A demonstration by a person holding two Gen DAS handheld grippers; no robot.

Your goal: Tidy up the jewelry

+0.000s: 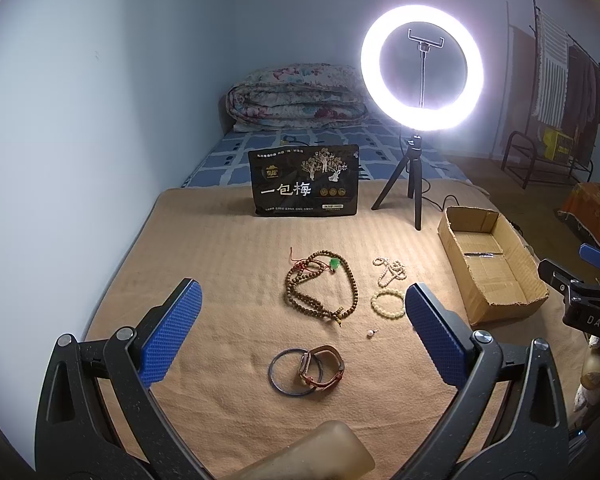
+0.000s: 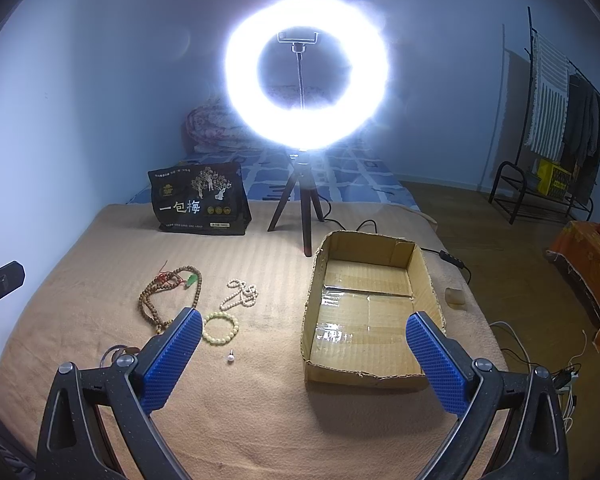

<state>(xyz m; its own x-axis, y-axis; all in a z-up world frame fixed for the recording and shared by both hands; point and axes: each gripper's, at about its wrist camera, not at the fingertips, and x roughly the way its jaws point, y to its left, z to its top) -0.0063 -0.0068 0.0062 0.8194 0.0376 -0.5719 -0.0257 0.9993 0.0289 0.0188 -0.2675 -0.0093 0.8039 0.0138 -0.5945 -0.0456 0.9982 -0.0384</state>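
Jewelry lies on a tan blanket point(image 1: 228, 264): a brown bead necklace point(image 1: 320, 288) with a green pendant, a white bead string point(image 1: 390, 271), a pale bead bracelet point(image 1: 387, 304), a small pearl piece point(image 1: 371, 333), a blue bangle point(image 1: 294, 370) and a brown strap bracelet point(image 1: 324, 366). An empty cardboard box point(image 1: 492, 268) stands to the right. My left gripper point(image 1: 302, 308) is open above the jewelry. My right gripper point(image 2: 302, 338) is open, between the bracelet point(image 2: 220, 328) and the box point(image 2: 370, 308).
A lit ring light on a tripod point(image 1: 420, 72) and a black snack bag point(image 1: 305, 186) stand at the back. A folded quilt point(image 1: 296, 96) lies behind. A clothes rack point(image 2: 560, 120) stands at the right. A cable point(image 2: 452, 258) runs behind the box.
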